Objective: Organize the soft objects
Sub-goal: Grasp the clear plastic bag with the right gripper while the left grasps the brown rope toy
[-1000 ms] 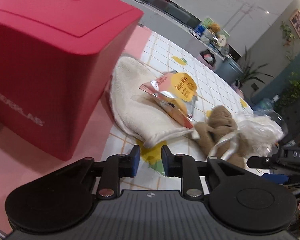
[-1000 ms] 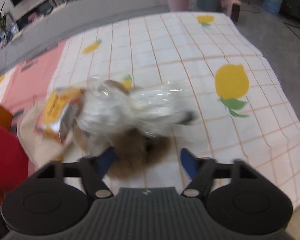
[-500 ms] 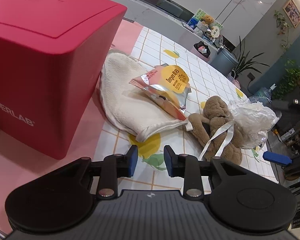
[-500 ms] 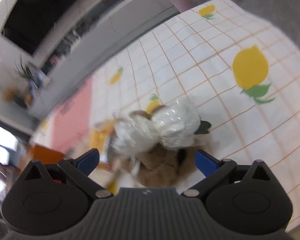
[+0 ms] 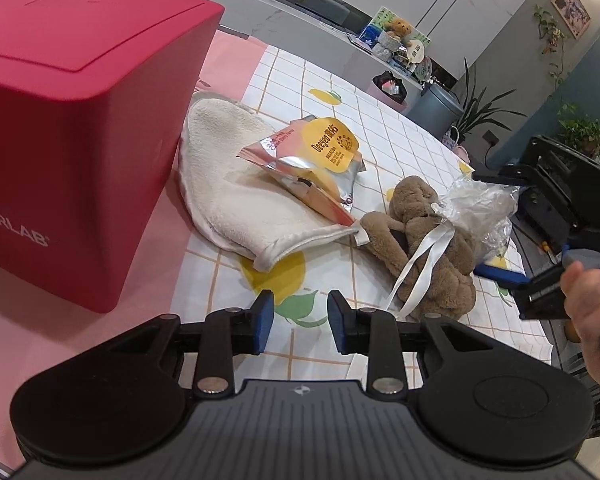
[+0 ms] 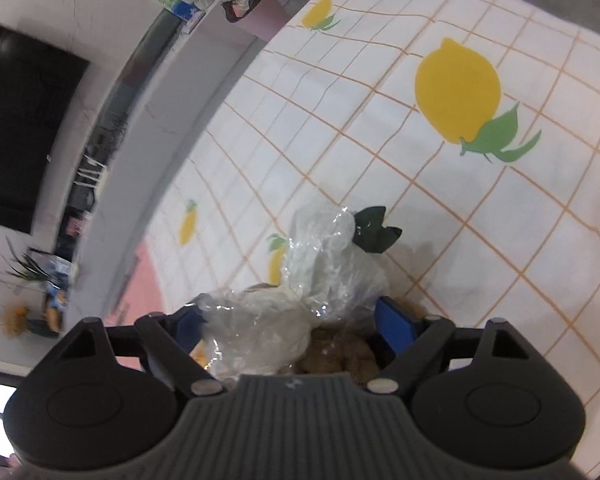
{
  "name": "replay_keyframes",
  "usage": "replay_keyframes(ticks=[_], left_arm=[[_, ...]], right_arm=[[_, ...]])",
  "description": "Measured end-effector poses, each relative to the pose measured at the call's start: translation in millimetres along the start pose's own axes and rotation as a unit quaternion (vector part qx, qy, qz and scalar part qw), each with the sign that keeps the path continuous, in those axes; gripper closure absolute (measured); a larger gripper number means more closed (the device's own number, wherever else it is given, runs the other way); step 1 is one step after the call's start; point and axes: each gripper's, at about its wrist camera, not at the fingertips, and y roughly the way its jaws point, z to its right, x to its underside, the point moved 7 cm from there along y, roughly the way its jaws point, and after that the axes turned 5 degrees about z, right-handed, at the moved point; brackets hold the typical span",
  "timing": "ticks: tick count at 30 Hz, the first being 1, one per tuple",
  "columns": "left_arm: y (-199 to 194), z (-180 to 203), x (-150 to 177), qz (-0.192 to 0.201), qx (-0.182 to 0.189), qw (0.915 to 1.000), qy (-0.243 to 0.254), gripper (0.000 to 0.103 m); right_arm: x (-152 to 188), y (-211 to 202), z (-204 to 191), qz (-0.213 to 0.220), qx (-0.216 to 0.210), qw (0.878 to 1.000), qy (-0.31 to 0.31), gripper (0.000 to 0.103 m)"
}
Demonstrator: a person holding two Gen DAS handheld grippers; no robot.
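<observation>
A brown plush toy [image 5: 432,236] with a white ribbon lies on the lemon-print tablecloth [image 6: 380,120]. A crumpled clear plastic bag [image 5: 476,204] rests against its far side. My right gripper [image 6: 288,320], held by a hand [image 5: 588,292], straddles the bag [image 6: 324,264] with the plush [image 6: 336,356] just beneath. Its jaws are closing, and the blue pads are close to the bag but not clearly pressing it. A cream towel mitt [image 5: 228,196] lies left of the plush with a foil snack packet [image 5: 320,156] on it. My left gripper [image 5: 300,316] hovers nearer, narrowly open and empty.
A big red lidded box [image 5: 72,120] stands on a pink mat [image 5: 40,332] at the left, touching the mitt's edge. A dark green leaf-shaped piece [image 6: 376,228] pokes out behind the bag. Counters, bins and potted plants lie beyond the table.
My right gripper has rolled and moved in over the bag, which now sits between its fingers. In the left wrist view it and the hand have come in from the right. My left gripper has barely shifted.
</observation>
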Motion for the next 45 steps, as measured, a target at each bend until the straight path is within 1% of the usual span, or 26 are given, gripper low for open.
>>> replay_keyframes(ticks=[2, 4, 5, 7, 8, 10, 11, 13, 14, 16, 18, 20, 22, 24, 25, 26, 27, 28, 29, 30, 32, 35, 37, 40, 43, 45], left_arm=[[-1.1, 0.7, 0.4, -0.002, -0.005, 1.0, 0.007, 0.067], [-5.4, 1.9, 0.7, -0.002, -0.014, 0.9997, 0.018, 0.067], [-9.3, 3.6, 0.5, -0.003, -0.016, 0.9996, 0.021, 0.067], [-20.1, 11.3, 0.3, -0.002, -0.009, 0.9995, 0.029, 0.066], [-25.9, 16.7, -0.6, 0.0, -0.007, 0.9989, 0.046, 0.065], [-40.7, 32.0, -1.6, 0.018, 0.001, 0.9961, 0.086, 0.049], [-46.4, 38.8, -2.5, 0.026, 0.009, 0.9947, 0.1, 0.046], [-49.7, 52.5, -5.1, 0.023, 0.034, 0.9916, 0.123, 0.04], [-46.6, 59.0, -7.1, 0.017, 0.048, 0.99, 0.131, 0.04], [-37.3, 66.9, -12.0, -0.006, 0.062, 0.9892, 0.133, 0.039], [-30.6, 72.1, -18.8, -0.021, 0.066, 0.9891, 0.13, 0.039], [-28.0, 77.4, -24.6, -0.012, 0.058, 0.9892, 0.134, 0.037], [-21.8, 89.4, -27.0, -0.005, 0.05, 0.9868, 0.154, 0.035], [-10.9, 108.6, -26.8, -0.013, 0.047, 0.9822, 0.181, 0.035], [-5.5, 120.1, -26.4, -0.015, 0.053, 0.9784, 0.199, 0.033], [-0.6, 131.2, -25.1, -0.018, 0.061, 0.973, 0.222, 0.03], [6.4, 144.1, -21.8, -0.027, 0.07, 0.9644, 0.254, 0.024], [14.8, 157.3, -16.5, -0.036, 0.078, 0.9543, 0.286, 0.023], [21.8, 167.9, -11.9, -0.038, 0.078, 0.9476, 0.307, 0.023], [28.6, 176.9, -8.3, -0.036, 0.067, 0.945, 0.318, 0.023], [44.6, 190.6, -5.2, -0.035, 0.042, 0.9441, 0.325, 0.023], [65.5, 203.4, -5.9, -0.029, 0.021, 0.9469, 0.319, 0.023], [79.0, 207.9, -4.9, -0.026, 0.008, 0.9476, 0.318, 0.022], [93.4, 209.0, -3.7, -0.035, 0.001, 0.9502, 0.31, 0.023], [94.1, 204.9, -4.5, -0.038, 0.0, 0.9573, 0.286, 0.019], [97.8, 205.4, -0.9, -0.042, 0.006, 0.9581, 0.283, 0.017]], right_arm=[[-2.5, -1.2, 3.3, 0.01, 0.001, 1.0, 0.001, 0.028], [-5.2, -4.3, 3.2, 0.007, -0.003, 1.0, -0.016, 0.036], [-6.1, -6.4, 2.8, 0.006, -0.005, 1.0, -0.029, 0.037], [-6.8, -13.6, -0.7, 0.008, -0.004, 0.997, -0.078, 0.04], [-6.7, -17.8, -2.2, 0.009, -0.004, 0.994, -0.107, 0.041], [-8.9, -32.0, -3.1, 0.006, -0.007, 0.99, -0.14, 0.042], [-11.1, -39.6, -2.2, 0.011, -0.002, 0.988, -0.157, 0.042], [-15.4, -54.5, -0.4, 0.024, 0.025, 0.977, -0.212, 0.042], [-17.9, -61.2, 2.4, 0.033, 0.04, 0.971, -0.234, 0.042], [-22.5, -74.1, 10.7, 0.046, 0.071, 0.96, -0.267, 0.042], [-25.8, -81.8, 21.9, 0.043, 0.098, 0.95, -0.294, 0.042], [-22.1, -85.0, 30.6, 0.023, 0.103, 0.941, -0.321, 0.042], [-20.1, -81.9, 40.0, 0.01, 0.11, 0.935, -0.338, 0.042], [-22.9, -73.1, 53.3, 0.004, 0.138, 0.934, -0.329, 0.042], [-24.2, -69.7, 60.0, 0.002, 0.152, 0.932, -0.328, 0.042], [-25.7, -67.4, 65.5, 0.001, 0.159, 0.931, -0.328, 0.042], [-27.4, -65.4, 70.7, 0.001, 0.16, 0.933, -0.322, 0.042], [-29.1, -63.8, 75.2, 0.0, 0.155, 0.937, -0.314, 0.042], [-29.5, -62.1, 78.1, -0.003, 0.151, 0.939, -0.308, 0.042], [-31.0, -62.2, 82.1, -0.003, 0.149, 0.94, -0.308, 0.042], [-33.1, -63.2, 87.2, 0.002, 0.156, 0.937, -0.312, 0.042], [-37.3, -64.0, 93.1, 0.005, 0.156, 0.941, -0.302, 0.042], [-35.8, -62.5, 93.0, 0.005, 0.156, 0.939, -0.308, 0.041], [-36.7, -60.5, 95.2, 0.012, 0.181, 0.93, -0.319, 0.042], [-38.7, -61.2, 97.6, 0.012, 0.176, 0.931, -0.32, 0.041], [-37.9, -61.1, 98.4, 0.012, 0.171, 0.929, -0.329, 0.041]])
